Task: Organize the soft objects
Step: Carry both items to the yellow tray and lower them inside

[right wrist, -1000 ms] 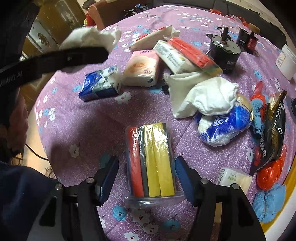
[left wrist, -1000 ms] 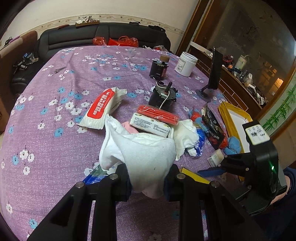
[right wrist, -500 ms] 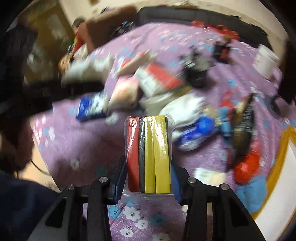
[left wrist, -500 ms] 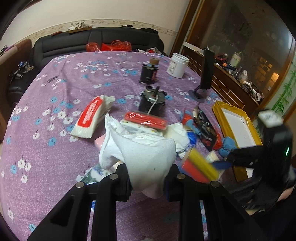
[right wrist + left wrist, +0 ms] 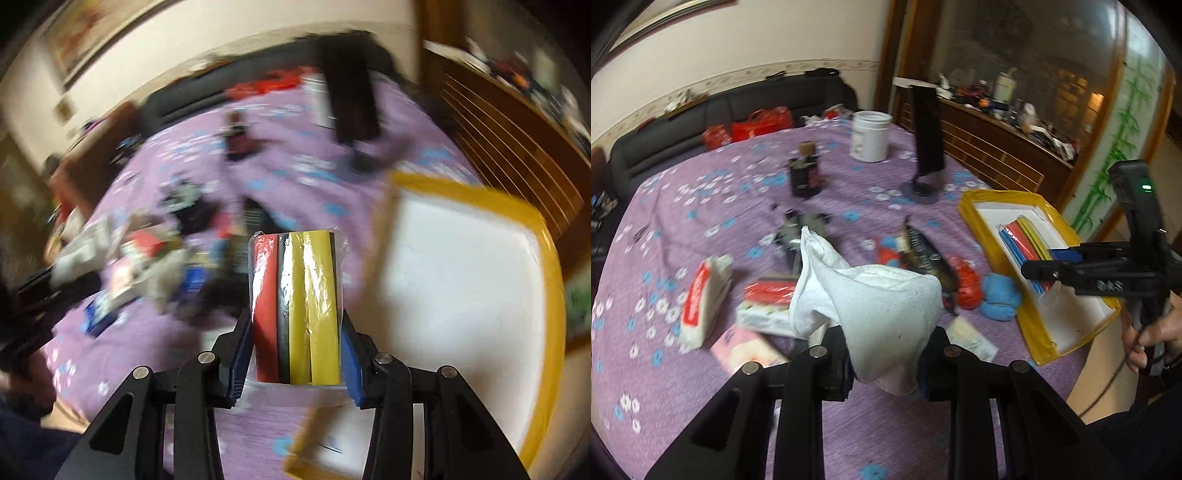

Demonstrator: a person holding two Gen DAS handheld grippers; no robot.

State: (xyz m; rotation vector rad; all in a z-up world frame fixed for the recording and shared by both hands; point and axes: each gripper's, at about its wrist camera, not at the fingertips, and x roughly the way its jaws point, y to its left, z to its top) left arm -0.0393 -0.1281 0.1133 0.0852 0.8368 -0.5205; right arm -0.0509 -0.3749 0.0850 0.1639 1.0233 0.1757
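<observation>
Left gripper (image 5: 886, 363): clamped tight on white cloth (image 5: 871, 295), held above purple tablecloth (image 5: 738, 192), left of yellow tray (image 5: 1039, 334).
Right gripper (image 5: 293, 352): closed on wrapped coloured strips (image 5: 295, 306), over tray's near-left rim.

R gripper (image 5: 291, 350): jaws were closing, now clamped on sponge pack (image 5: 295, 306)
sponge pack: was flat on tablecloth (image 5: 738, 177), now lifted, over yellow tray (image 5: 550, 266) edge
L gripper (image 5: 886, 363): w/ white cloth (image 5: 871, 295), shifted toward tray side
</observation>
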